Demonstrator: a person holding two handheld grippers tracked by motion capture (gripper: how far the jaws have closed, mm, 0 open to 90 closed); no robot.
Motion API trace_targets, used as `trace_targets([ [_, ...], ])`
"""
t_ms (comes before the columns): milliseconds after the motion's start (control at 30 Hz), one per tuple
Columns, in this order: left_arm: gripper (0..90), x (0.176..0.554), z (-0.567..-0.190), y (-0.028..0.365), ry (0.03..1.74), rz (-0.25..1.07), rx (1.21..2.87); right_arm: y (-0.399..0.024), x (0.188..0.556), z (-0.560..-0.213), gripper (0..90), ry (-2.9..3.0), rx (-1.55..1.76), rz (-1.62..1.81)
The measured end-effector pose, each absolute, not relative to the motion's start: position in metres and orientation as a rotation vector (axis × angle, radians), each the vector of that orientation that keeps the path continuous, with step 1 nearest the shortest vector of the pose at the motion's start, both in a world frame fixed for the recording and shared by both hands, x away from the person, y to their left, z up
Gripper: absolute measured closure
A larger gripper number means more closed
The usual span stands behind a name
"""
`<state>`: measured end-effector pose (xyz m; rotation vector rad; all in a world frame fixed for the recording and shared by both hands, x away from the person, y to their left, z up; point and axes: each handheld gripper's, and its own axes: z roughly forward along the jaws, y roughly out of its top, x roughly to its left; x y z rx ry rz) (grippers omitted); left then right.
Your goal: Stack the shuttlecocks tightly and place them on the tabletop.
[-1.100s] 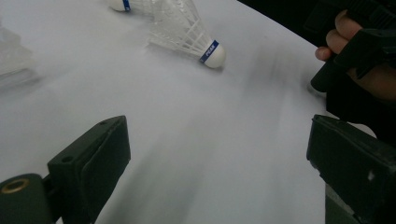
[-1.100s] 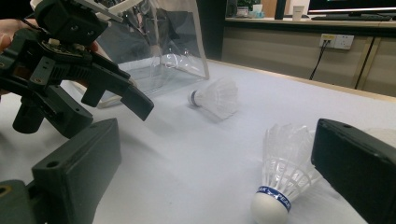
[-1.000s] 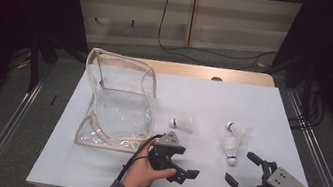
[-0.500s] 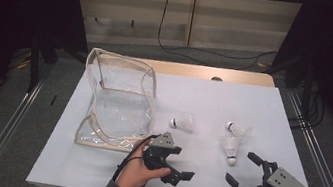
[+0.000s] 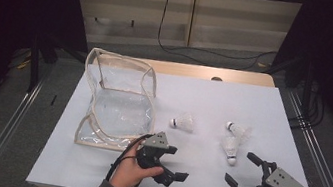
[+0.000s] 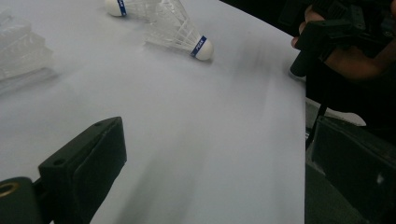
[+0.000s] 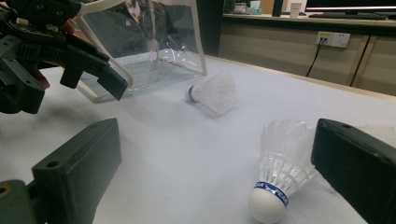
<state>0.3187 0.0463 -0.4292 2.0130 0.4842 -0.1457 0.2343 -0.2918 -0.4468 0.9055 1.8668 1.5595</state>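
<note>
Shuttlecocks [image 5: 231, 149] lying on white table [image 5: 204, 99] right of clear bag [image 5: 117, 106], nearest just ahead of right gripper [image 5: 242, 171], jaws wide apart, empty; left gripper [image 5: 176, 173] below bag, likewise spread, holding nothing

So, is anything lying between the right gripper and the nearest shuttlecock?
Nothing visible. The right gripper has its jaws open and apart from the nearest shuttlecock, with bare white table between them. In the right gripper view that shuttlecock lies just ahead, by the right-hand jaw.
</note>
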Motion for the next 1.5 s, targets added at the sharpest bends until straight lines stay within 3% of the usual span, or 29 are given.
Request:
trace_targets([
  [1500,2.6,0.314,-0.421,0.098,0.464,-0.087,1.988,-0.285,0.233,-0.447,1.1,1.882,0.892,1.547],
])
